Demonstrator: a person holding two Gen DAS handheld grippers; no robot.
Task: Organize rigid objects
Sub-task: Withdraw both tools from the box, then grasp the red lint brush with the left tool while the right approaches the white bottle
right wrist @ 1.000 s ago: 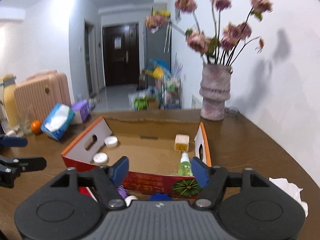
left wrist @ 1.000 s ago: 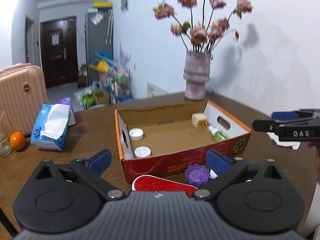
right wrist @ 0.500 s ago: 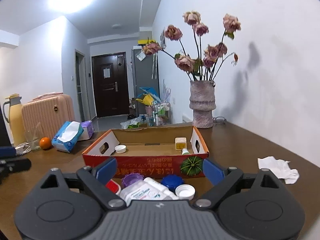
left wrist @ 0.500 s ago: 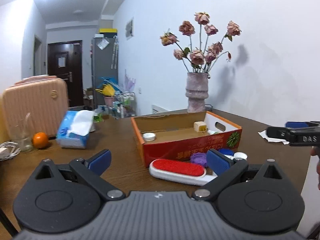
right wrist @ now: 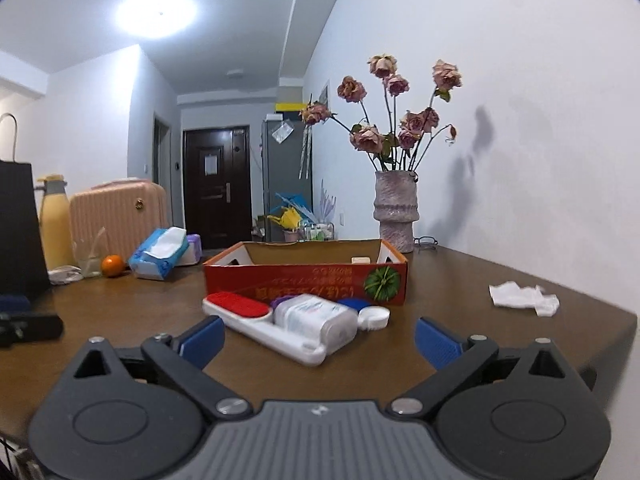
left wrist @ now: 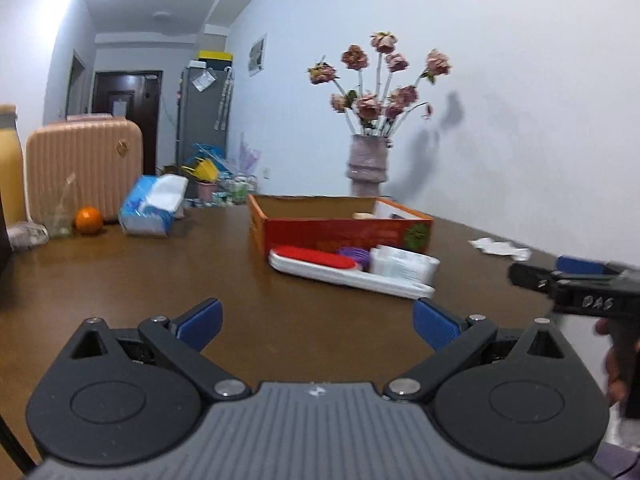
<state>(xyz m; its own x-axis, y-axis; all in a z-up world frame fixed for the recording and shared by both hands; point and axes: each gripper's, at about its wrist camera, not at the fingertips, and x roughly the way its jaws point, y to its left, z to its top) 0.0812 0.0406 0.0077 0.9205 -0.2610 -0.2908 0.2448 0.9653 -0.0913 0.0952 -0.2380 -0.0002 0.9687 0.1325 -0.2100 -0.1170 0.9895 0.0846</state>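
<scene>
- Red cardboard, the box [right wrist: 306,280] sits toward the far side of the table [right wrist: 500,320], its open top facing up; from this low angle I see little inside, only a small cream block [right wrist: 360,259] near its right wall.
- So I judge the job partly done: something is boxed, how much I cannot tell.
- Left to do: a cluster lies on the table just in front of the box's near wall, none of it boxed yet.
- In that cluster: a white brush [right wrist: 260,322] with a red pad, lying long-ways and angled toward me; a white bottle [right wrist: 316,318] on its side, resting against the brush handle.
- Behind them, touching or nearly so: a purple cap [right wrist: 282,301], a blue cap [right wrist: 352,303] and a white cap [right wrist: 374,316], all close under the box wall.
- My right gripper [right wrist: 318,336] is empty; its jaws are opening and stand wide, the bottle and brush ahead of them, not between the pads.
- My left gripper [left wrist: 316,322] is also spread wide and holds nothing; bare table lies between its fingers, the brush farther ahead to the right.
- Tissues [right wrist: 160,254], an orange [right wrist: 112,265], a vase [right wrist: 395,216] and crumpled paper [right wrist: 522,298] near the right edge look like bystanders, not my work.
- My guess for the next pick: the bottle, nearest my right fingers.
</scene>
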